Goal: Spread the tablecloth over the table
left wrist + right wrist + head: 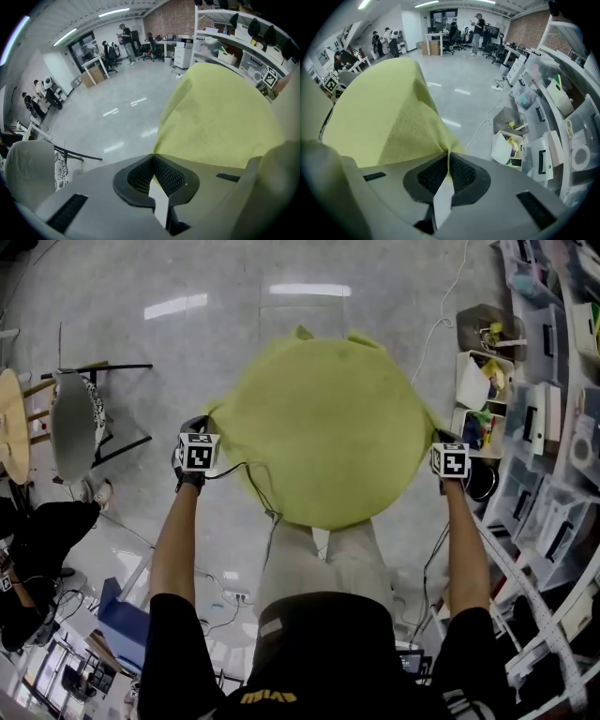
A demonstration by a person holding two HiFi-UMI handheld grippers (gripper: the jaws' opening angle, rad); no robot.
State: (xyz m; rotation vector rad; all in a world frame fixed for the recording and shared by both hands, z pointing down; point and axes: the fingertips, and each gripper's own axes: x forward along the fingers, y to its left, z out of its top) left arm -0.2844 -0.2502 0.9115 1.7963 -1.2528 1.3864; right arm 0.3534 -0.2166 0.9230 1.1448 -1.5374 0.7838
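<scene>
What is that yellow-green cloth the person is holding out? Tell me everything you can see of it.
The tablecloth is plain yellow-green fabric with a soft, slightly fuzzy weave. It is spread wide and billows into a rounded shape, with two corners poking out at its far edge. The left gripper and the right gripper each pinch its near edge, one on each side, with jaws shut on it. Whatever is under it is hidden; no table shows.

I look down on a glossy grey floor [187, 381]. A white cable [427, 332] trails toward shelves [553, 427] crowded with plastic bins. A grey-draped chair [73, 423] stands left, and a person [478, 21] stands among distant desks.
</scene>
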